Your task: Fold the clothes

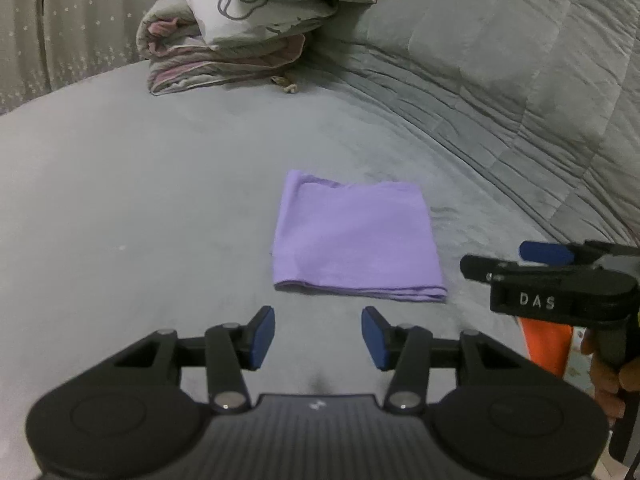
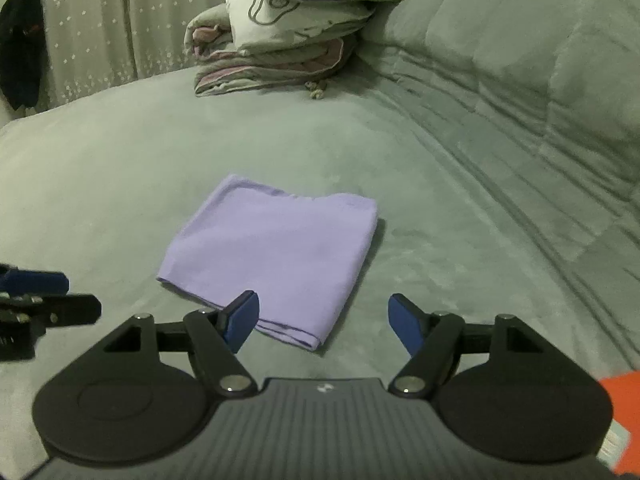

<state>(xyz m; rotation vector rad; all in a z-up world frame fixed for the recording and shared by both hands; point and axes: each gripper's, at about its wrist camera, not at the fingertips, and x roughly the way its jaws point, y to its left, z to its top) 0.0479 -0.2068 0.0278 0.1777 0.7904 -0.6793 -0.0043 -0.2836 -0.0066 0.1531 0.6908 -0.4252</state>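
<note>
Dead center of both wrist views sits the purple cloth point(image 1: 356, 240), folded into a tidy flat rectangle on the gray bedspread point(image 1: 140, 200). You can see the stacked layers along its near edge, so it's been doubled over a few times.

Bottom of the left wrist view, the left gripper point(image 1: 318, 338) has its jaws apart with nothing between them. The blue pads point(image 1: 262, 338) sit just short of the cloth's near edge, not touching it. Over at the right edge of that same frame you get the right gripper point(image 1: 516, 260) from the side, with a hand point(image 1: 612, 380) wrapped around its handle in the lower right corner.

Bottom of the right wrist view, the right gripper is spread wide too, empty. Its left pad overlaps the cloth's near corner in the picture, but whether it actually touches the fabric I can't tell.

Upper middle of both frames there's a pile of folded bedding point(image 2: 288, 36), with a pillow on top. A quilted gray blanket point(image 2: 520, 100) fills the right side, and a dotted curtain point(image 2: 100, 28) is at upper left.
</note>
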